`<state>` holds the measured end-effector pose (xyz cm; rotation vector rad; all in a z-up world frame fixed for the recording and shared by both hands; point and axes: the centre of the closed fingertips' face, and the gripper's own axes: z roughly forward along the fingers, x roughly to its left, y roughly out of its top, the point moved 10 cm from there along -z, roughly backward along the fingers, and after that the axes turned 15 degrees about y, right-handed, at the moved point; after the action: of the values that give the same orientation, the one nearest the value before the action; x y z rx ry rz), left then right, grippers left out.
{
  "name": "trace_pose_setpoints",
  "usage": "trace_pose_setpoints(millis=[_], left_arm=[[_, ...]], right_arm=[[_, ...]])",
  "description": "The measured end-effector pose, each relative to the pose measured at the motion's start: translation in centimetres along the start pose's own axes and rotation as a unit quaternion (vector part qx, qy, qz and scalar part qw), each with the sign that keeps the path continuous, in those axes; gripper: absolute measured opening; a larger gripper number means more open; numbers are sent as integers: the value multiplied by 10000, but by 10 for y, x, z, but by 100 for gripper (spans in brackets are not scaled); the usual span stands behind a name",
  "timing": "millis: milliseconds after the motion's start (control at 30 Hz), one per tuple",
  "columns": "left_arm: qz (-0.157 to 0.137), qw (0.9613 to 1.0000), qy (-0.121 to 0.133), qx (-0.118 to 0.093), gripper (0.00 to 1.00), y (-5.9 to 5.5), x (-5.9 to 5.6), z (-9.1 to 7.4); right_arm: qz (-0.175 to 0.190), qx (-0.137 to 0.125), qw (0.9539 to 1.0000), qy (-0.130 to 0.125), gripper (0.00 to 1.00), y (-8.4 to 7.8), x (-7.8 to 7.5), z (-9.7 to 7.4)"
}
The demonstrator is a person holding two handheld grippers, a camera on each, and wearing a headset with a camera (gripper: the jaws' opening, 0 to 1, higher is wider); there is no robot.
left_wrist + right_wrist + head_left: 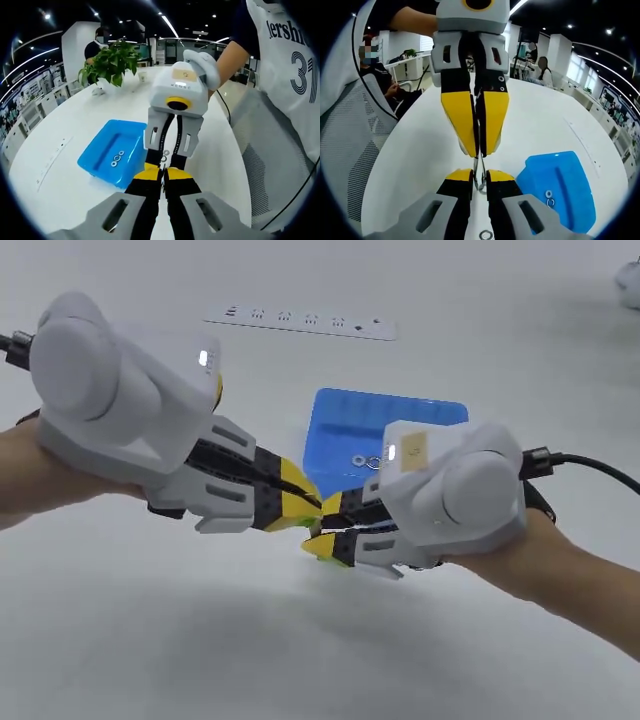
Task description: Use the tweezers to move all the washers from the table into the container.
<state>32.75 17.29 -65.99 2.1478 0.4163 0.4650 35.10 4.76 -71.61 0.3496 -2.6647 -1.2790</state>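
My two grippers meet tip to tip over the white table. The left gripper (308, 508) comes in from the left and the right gripper (318, 530) from the right. Thin metal tweezers (479, 170) run between the yellow fingertips, and both grippers are shut on them. In the left gripper view, the tweezers (164, 156) show between the right gripper's jaws. Just behind stands the blue container (420, 415), with a few washers (365, 460) inside. One washer (486, 234) lies on the table below my right gripper (480, 176).
A white power strip (300, 322) lies at the far side of the table. A potted plant (112, 62) stands beyond the container (100, 170). A mesh chair (345, 150) and a seated person (375, 70) are off the table's edge.
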Motion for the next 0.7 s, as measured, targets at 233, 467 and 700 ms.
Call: trace_pose_setpoints(millis=[233,467,700], left_arm=[[-49,10000,-13,32,6,1,0,2],[-161,9998,-78,35,7,-1,-2,1],[-188,9997,-142,-49,6,9,-4,-5]], right_arm=[[16,32,10000,11,10,-1,0,0],[-38,101,9999,82,9,0,2,0],[-18,40,9999,102,10,7,8,-11]])
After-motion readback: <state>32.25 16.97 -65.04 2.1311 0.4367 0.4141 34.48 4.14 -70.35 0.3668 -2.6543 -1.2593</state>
